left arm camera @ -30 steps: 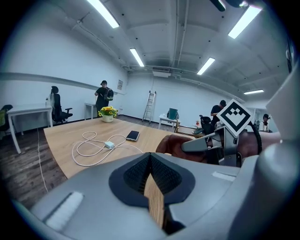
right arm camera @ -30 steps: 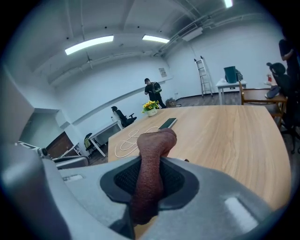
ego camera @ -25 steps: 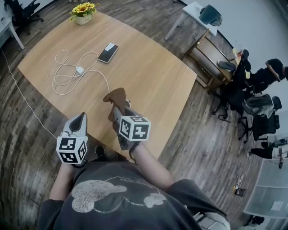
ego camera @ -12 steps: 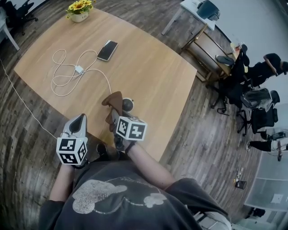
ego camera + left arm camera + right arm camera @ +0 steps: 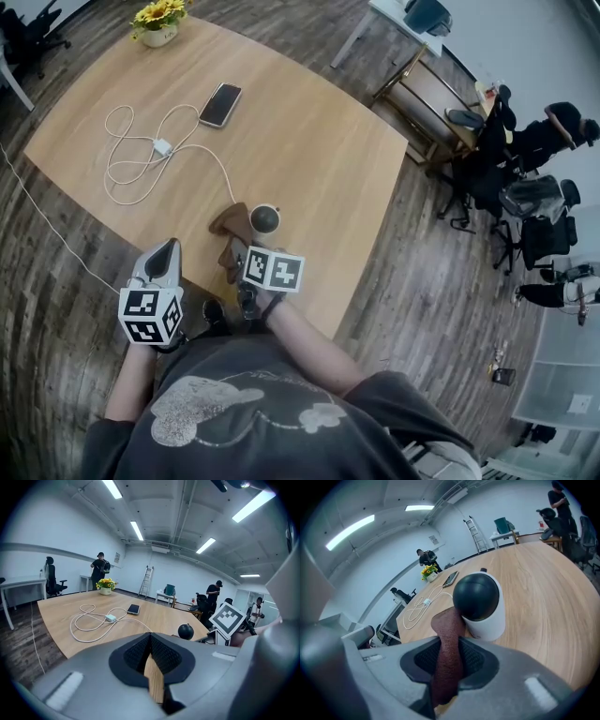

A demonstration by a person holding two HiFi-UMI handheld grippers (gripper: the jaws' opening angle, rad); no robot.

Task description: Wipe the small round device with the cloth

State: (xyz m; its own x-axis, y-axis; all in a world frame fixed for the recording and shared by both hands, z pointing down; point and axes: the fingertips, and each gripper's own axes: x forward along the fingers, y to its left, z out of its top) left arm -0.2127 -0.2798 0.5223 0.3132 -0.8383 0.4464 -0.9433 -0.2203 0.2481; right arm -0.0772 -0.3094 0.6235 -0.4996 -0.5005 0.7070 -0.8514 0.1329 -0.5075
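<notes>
- Pulled back toward the person over the last second, the right gripper [image 5: 236, 253] has uncovered the small round device [image 5: 264, 218], which it hid a second ago.
- Its jaws are clamped on a brown cloth [image 5: 230, 225]; the free end of the cloth lies on the table and touches the device's left side.
- Seen from the right gripper view, the device shows a white body with a black domed front and stands upright on the wooden table [image 5: 309, 141], near the edge closest to the person.
- Held low beside the table's near edge, the left gripper [image 5: 167, 251] has its jaws together, with nothing between them.
- Farther across the table lie a smartphone [image 5: 220, 105] and a looped white charging cable [image 5: 141, 159], with a pot of sunflowers [image 5: 161, 23] at the far corner.
- People stand or sit among office chairs beyond the table.
</notes>
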